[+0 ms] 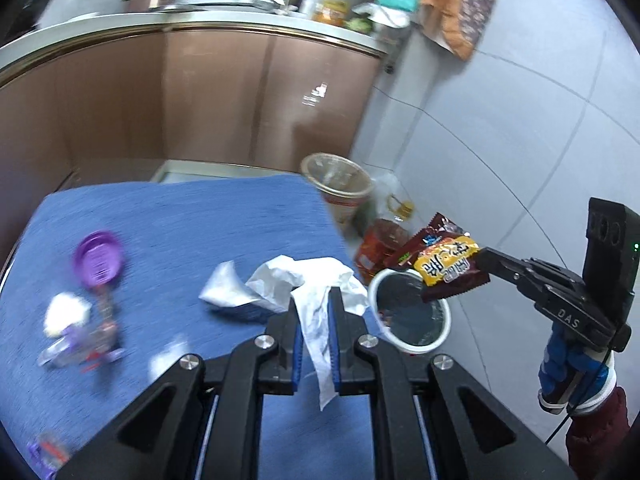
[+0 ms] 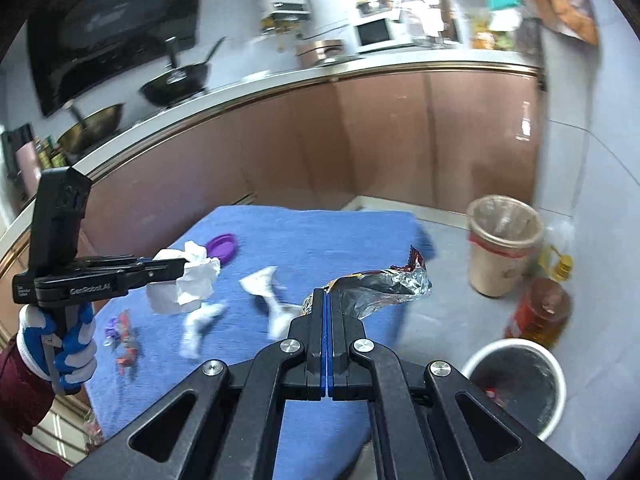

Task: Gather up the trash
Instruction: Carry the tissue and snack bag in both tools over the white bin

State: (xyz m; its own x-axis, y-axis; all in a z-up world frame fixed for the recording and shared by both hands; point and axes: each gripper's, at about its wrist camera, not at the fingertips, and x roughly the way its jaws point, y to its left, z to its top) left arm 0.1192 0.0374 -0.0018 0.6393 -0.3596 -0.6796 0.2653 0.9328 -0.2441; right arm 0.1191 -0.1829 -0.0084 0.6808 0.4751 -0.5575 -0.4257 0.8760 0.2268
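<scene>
left gripper (image 1: 316, 312): pinching white tissue (image 1: 308, 284), frame centre | right gripper (image 2: 327, 304): clamped on snack wrapper (image 2: 384, 286) | white bin (image 2: 516, 384): lower right, on floor

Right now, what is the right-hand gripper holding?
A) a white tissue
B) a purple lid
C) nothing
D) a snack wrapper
D: the right gripper is shut on the snack wrapper, foil side showing in its own view, while the left gripper grips the white tissue.
</scene>
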